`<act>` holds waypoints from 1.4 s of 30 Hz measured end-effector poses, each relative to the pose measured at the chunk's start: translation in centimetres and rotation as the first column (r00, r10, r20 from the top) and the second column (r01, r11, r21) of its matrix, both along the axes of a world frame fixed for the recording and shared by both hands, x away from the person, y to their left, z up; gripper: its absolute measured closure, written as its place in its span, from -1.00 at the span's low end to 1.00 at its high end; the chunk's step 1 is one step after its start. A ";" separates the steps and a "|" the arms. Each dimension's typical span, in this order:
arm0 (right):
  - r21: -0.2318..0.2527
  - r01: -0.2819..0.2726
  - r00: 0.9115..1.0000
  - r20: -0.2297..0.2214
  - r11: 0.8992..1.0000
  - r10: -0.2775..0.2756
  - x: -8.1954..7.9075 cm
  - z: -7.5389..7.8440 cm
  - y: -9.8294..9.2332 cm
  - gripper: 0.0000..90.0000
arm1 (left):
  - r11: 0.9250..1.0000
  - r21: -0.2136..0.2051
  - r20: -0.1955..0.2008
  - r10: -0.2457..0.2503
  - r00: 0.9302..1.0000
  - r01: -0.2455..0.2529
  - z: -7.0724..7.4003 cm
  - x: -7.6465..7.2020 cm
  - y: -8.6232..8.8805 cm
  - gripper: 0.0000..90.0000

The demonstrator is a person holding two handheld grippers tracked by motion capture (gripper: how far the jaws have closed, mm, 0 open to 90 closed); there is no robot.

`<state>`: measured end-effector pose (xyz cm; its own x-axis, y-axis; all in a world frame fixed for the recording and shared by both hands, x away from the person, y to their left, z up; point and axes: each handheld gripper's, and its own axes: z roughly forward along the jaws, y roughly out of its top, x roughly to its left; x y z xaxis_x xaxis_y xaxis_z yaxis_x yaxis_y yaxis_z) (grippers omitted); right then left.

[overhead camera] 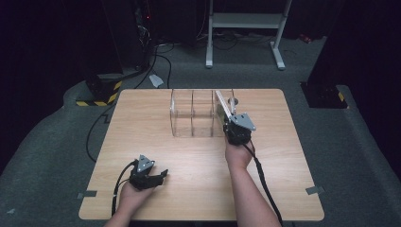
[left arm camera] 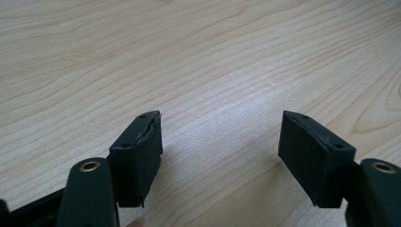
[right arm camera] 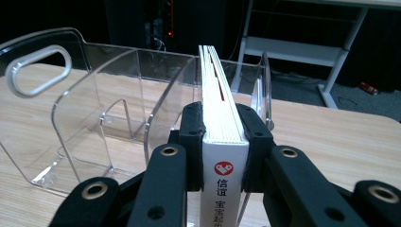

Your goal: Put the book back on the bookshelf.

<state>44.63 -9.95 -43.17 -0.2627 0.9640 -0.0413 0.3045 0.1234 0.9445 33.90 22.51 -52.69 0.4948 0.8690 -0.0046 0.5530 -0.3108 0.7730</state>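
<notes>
Our right tool (right arm camera: 222, 142), clamped on the upright book (right arm camera: 218, 109), has the clear rack's (right arm camera: 94, 123) rightmost slot straight ahead; our left tool (left arm camera: 220, 151) gapes empty.

White book (right arm camera: 225, 189) with red emblem and black characters, clear organizer (right arm camera: 94, 123), pale wood-grain table (left arm camera: 198, 56), black claw pads (left arm camera: 142, 151)

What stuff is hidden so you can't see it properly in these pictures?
- Book: in the right gripper view the bottom edge cuts off its spine lettering, and the right gripper clamped on it covers its sides.
- In the high view the book's cover is too small to read.
- Clear rack: in the high view, whether the book already sits in a slot is unclear.
- Left gripper: the bottom edge of its own view cuts off its body.
</notes>
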 end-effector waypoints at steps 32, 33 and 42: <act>0.062 0.016 0.998 -0.063 0.998 -0.012 -1.1 -2.8 -1.3 0.63 | 1.000 0.010 -0.001 0.011 1.000 -0.011 0.0 -0.1 0.0 -0.30; 0.062 0.013 0.998 -0.059 0.998 -0.010 -1.1 -2.9 -1.4 0.62 | 1.000 0.010 -0.001 0.012 1.000 -0.011 0.0 -0.1 0.0 -0.30; 0.071 0.005 0.996 -0.088 0.997 0.001 -1.4 -3.4 -1.6 0.43 | 1.000 0.009 -0.001 0.012 1.000 -0.012 0.0 -0.1 0.0 -0.30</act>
